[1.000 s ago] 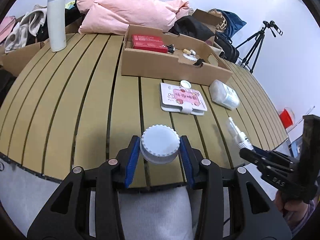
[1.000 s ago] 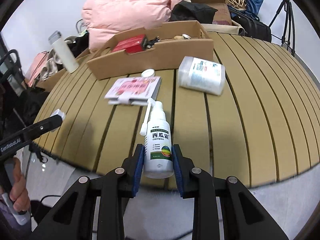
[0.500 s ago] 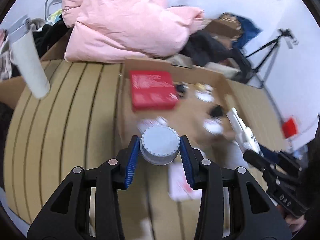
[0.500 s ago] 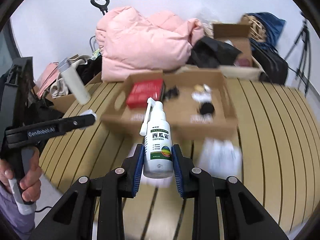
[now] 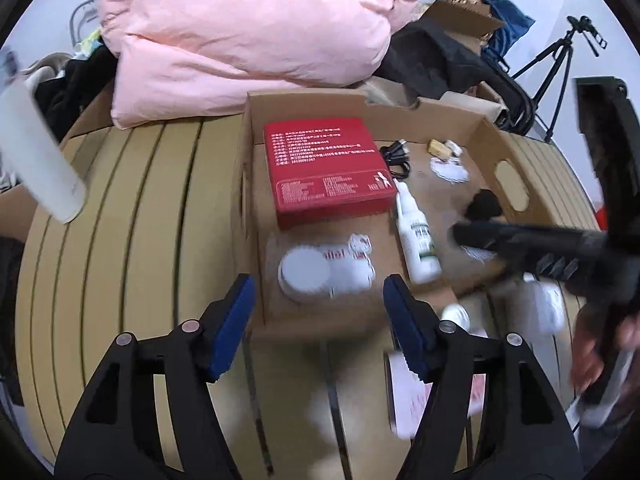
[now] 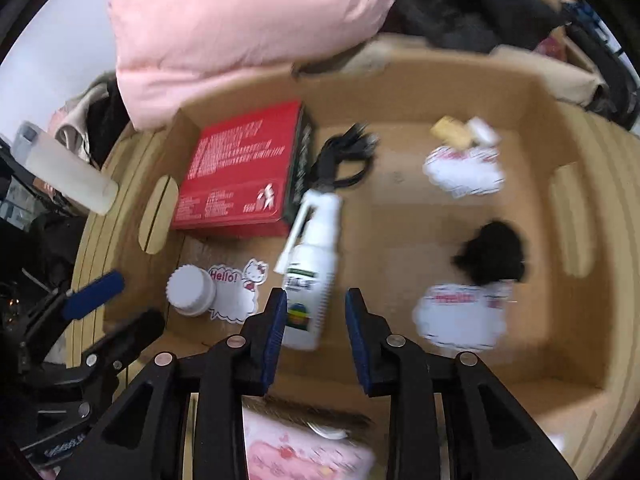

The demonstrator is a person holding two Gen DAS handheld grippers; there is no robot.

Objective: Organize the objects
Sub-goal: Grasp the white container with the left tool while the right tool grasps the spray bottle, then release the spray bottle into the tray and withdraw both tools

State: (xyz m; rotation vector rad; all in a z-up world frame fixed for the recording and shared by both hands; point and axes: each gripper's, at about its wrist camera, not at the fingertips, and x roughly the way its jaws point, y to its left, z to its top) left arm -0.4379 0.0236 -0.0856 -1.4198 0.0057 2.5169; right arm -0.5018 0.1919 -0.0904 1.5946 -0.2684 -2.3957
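Observation:
An open cardboard box [image 5: 253, 184] [image 6: 560, 92] lies under both grippers. A white round jar [image 5: 306, 274] [image 6: 191, 290] rests on the box floor beside a "Hello" sticker. My left gripper [image 5: 319, 320] [image 6: 118, 312] hangs just above the jar, its jaws opening wide and gripping nothing. A white spray bottle [image 5: 416, 240] [image 6: 314, 268] lies tilted on the box floor next to a red box [image 5: 328, 172] [image 6: 240, 176]. My right gripper [image 6: 317, 332] is opening; the bottle's base sits between its blue pads and leans near the left one, unpressed.
The box also holds a black cable [image 6: 344, 152], white stickers [image 6: 460, 316] and a black fuzzy item [image 6: 492, 256]. A white tumbler [image 5: 40, 160] stands left on the slatted table [image 5: 140, 240]. A pink duvet [image 5: 248, 32] piles behind. A pink wipes pack [image 6: 304, 452] lies before the box.
Both grippers moved from the table's near edge to over the box. The left gripper let go of the jar, the right let go of the spray bottle; both now lie in the box.

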